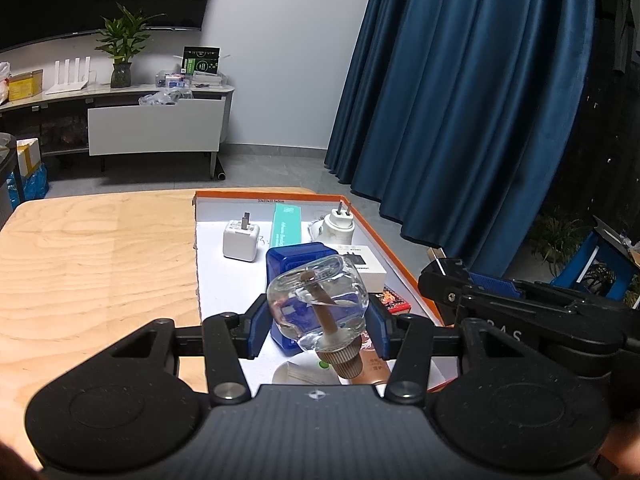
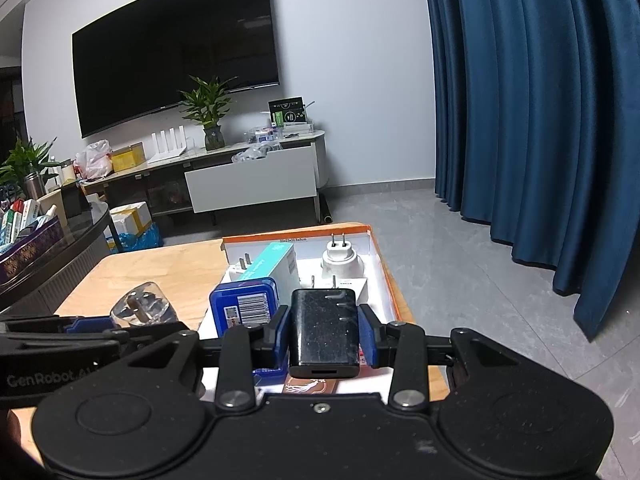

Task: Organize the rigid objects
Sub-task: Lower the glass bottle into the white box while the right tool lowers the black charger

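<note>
While the left gripper (image 1: pixel 318 316) clamps a clear glass bottle (image 1: pixel 316 304), the right gripper (image 2: pixel 324 334) is closed on a black charger (image 2: pixel 324 330). Beyond both lies the orange-rimmed tray (image 1: pixel 396 236) with a blue box (image 2: pixel 244 306) and white plugs. Only the right wrist view shows the television (image 2: pixel 172 48).

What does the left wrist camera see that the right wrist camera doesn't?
Only the left wrist view shows the brown cap of the glass bottle that the left tool grips, and a small red box. Only the right wrist view shows the black charger close up in the right tool, and the TV. Both show the orange-rimmed tray, blue box and white plugs.
</note>
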Demonstrator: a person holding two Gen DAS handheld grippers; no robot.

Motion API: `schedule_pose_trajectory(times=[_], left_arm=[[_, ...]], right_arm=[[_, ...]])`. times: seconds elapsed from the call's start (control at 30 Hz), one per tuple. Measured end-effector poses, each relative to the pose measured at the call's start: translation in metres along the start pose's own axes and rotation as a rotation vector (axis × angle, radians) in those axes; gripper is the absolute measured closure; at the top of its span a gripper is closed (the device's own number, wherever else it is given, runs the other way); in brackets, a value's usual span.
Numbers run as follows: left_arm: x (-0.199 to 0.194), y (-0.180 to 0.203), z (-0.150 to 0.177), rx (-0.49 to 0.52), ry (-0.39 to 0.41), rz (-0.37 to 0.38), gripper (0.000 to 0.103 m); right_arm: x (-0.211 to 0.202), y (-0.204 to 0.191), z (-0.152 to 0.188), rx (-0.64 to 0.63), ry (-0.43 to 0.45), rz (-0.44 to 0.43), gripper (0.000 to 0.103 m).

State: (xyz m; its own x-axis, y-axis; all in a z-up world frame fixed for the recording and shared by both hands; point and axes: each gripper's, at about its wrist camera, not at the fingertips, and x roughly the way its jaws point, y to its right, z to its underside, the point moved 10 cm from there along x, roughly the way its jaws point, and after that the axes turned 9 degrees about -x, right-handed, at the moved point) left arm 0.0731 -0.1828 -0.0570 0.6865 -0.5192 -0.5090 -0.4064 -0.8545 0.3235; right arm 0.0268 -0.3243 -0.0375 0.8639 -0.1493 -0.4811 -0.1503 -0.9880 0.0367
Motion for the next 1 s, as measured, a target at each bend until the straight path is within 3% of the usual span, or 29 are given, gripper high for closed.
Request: schedule_pose_trajectory(times=[1.0], left_arm=[[0.005,-0.007,-0.001,-0.013,0.001,-0.007,0.053]], right_arm=[[0.007,-0.003,0.001,-0.018,-0.004,-0.010,0.059]])
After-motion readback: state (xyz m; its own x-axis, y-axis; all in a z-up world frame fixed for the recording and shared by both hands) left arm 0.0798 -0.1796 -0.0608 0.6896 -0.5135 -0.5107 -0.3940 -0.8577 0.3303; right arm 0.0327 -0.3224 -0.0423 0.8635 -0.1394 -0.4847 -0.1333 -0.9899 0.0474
